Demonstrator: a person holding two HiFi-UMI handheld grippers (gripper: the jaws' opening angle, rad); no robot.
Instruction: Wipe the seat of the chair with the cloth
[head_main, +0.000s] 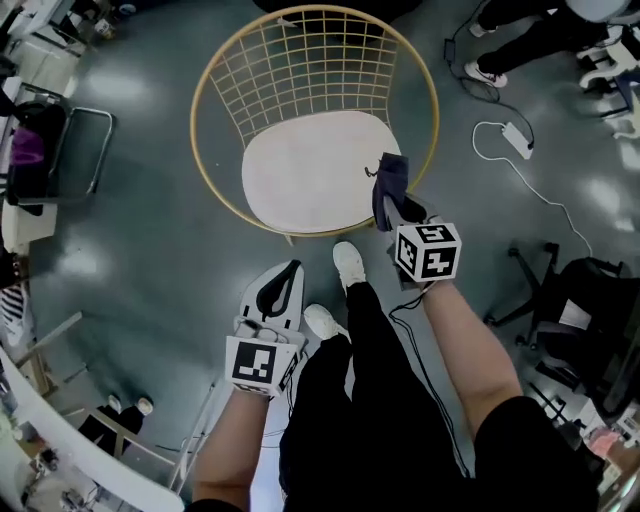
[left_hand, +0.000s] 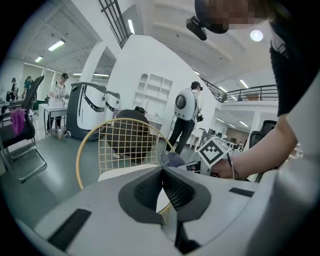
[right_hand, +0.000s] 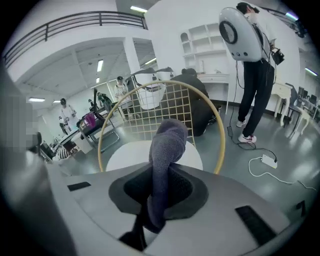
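A chair with a gold wire back (head_main: 300, 70) and a pale round seat (head_main: 310, 170) stands in front of me. My right gripper (head_main: 392, 200) is shut on a dark grey-blue cloth (head_main: 390, 185), which hangs over the seat's right front edge. In the right gripper view the cloth (right_hand: 167, 150) sticks up from between the jaws, with the seat (right_hand: 130, 155) beyond. My left gripper (head_main: 280, 290) hovers low over the floor in front of the chair, jaws shut and holding nothing. Its own view shows the chair back (left_hand: 125, 142) and the right gripper's marker cube (left_hand: 215, 151).
My white shoes (head_main: 348, 265) stand close to the chair's front. A white power strip and cable (head_main: 515, 140) lie on the floor at right. An office chair base (head_main: 545, 300) is at right, a dark metal chair (head_main: 60, 150) at left. People stand behind the chair.
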